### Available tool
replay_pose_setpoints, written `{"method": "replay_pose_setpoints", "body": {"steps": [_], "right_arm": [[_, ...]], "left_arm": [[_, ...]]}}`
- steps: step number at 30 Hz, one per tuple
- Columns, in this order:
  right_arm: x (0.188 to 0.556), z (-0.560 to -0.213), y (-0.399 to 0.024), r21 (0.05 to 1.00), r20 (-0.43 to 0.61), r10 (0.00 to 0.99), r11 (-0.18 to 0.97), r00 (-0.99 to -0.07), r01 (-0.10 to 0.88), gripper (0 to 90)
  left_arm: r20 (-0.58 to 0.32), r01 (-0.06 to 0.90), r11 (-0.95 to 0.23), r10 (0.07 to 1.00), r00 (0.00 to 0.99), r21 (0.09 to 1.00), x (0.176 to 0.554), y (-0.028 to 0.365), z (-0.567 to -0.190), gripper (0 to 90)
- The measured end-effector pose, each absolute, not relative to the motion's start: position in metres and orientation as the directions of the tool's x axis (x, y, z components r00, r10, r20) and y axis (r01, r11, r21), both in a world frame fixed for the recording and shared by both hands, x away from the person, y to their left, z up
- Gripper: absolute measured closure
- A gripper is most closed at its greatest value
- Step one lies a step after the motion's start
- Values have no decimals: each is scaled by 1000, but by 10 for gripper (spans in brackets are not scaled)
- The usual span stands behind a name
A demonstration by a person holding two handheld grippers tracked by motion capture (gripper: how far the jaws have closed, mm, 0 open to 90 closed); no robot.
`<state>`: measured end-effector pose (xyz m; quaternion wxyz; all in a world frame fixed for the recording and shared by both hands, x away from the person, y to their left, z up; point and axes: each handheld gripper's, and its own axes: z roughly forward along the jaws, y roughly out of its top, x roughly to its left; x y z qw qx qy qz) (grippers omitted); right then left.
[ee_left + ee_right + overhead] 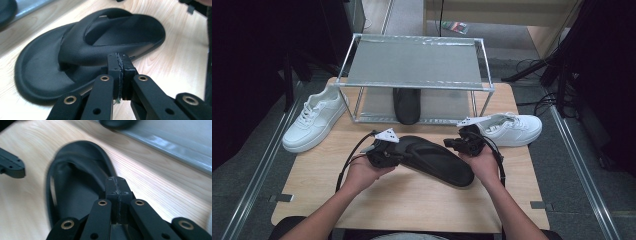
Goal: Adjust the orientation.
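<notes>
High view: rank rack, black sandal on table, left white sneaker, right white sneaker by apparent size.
1. Metal rack
2. Black sandal
3. Left white sneaker and right white sneaker: look alike, unranked; the right is partly hidden by a gripper.

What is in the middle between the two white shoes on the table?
In the high view, a metal wire rack stands between the two white sneakers, with a black rubber sandal on its bottom shelf.

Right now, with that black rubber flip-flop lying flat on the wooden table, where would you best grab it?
Probably the raised Y-shaped strap of the black rubber flip-flop: it arches clear of the footbed, leaving a gap a jaw could slip under. Come from above, at its open side. The sole's rim lies flat on the wooden table, so it is harder to pinch.
</notes>
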<state>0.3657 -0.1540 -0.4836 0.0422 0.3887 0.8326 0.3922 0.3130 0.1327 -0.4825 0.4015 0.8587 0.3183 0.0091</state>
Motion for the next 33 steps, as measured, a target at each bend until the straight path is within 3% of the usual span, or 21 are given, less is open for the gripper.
{"method": "replay_pose_setpoints", "body": {"steps": [33], "right_arm": [[338, -501, -156, 675, 240, 733, 345, -637, 652, 900]], "left_arm": [[-227, 546, -507, 561, 797, 667, 337, 131, -493, 892]]}}
